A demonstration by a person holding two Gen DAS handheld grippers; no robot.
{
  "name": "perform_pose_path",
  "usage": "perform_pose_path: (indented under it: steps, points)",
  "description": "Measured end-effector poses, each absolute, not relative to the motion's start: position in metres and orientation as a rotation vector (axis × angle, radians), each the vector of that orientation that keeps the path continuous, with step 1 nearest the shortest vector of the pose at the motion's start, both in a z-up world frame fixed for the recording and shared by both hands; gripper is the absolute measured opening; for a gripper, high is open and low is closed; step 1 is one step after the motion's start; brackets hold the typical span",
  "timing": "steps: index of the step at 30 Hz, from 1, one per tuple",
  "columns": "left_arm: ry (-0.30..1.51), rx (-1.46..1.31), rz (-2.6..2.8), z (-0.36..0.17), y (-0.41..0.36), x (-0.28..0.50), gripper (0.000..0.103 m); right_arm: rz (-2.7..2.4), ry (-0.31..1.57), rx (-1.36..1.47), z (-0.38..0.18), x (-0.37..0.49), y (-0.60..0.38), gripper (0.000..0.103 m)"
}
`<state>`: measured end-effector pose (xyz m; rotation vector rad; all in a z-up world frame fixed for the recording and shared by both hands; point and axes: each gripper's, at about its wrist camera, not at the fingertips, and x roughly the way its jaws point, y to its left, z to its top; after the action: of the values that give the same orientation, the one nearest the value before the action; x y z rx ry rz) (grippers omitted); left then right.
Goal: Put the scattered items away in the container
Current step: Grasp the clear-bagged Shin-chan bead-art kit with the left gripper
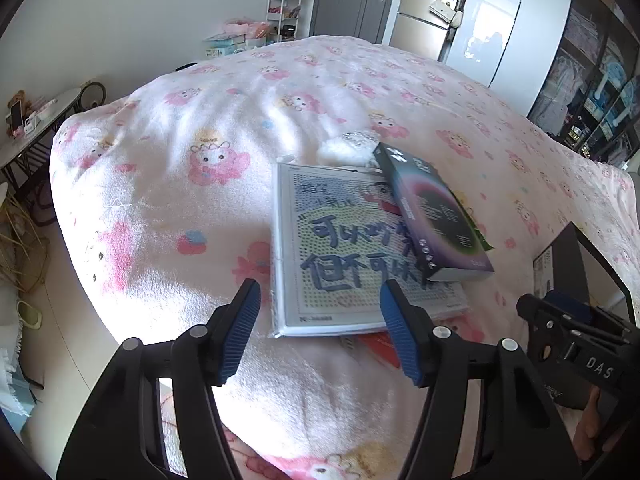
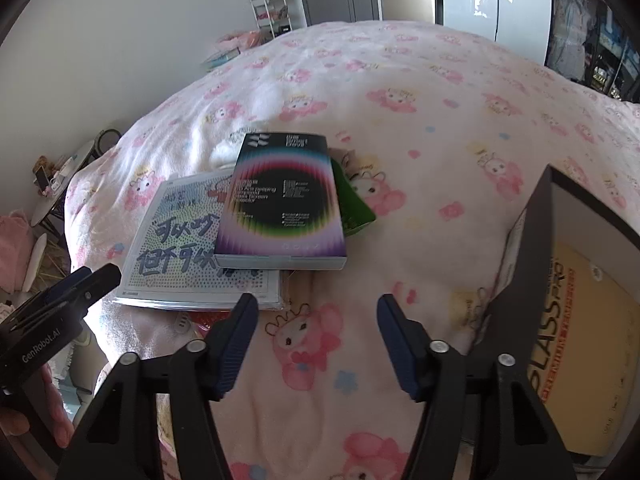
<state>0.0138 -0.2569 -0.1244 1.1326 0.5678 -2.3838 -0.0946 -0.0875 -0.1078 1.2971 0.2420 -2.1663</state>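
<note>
A flat white bead-art sheet with blue characters lies on the pink blanket. A dark box with a purple-green ring print rests tilted across its right side, over a green packet. A white fluffy item sits behind them, and a red item peeks from under the sheet. My left gripper is open above the sheet's near edge, holding nothing. My right gripper hovers open over bare blanket, just in front of the box. The black open container stands at the right.
The bed's pink cartoon-print blanket fills both views. A small side table stands left of the bed, with a shelf rack, a door and a fridge behind. A hand holds the left gripper.
</note>
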Motion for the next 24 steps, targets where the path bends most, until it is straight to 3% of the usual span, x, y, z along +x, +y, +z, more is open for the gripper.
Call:
perform_pose_path:
  steps: [2,7,8,11,13,24]
  points:
    - [0.625,1.158,-2.357,-0.136,-0.271,0.007,0.059,-2.135,0.238,1.323,-0.118,-0.096,-0.101,0.046]
    - [0.720,1.240,-2.343,-0.158,-0.291,-0.008,0.074,-2.051,0.135,1.373,-0.135,-0.111,-0.114,0.047]
    - [0.753,1.255,-2.341,-0.163,-0.294,-0.011,0.071,-2.027,0.116,1.385,-0.138,-0.115,-0.116,0.048]
    - [0.857,1.290,-2.352,-0.169,-0.294,-0.013,0.049,-1.921,0.066,1.426,-0.145,-0.127,-0.114,0.046]
    - [0.821,1.273,-2.357,-0.162,-0.289,-0.009,0.047,-1.918,0.057,1.421,-0.140,-0.123,-0.117,0.038]
    - [0.777,1.381,-2.374,-0.137,-0.251,0.038,0.047,-1.930,0.016,1.386,-0.108,-0.054,-0.069,0.036]
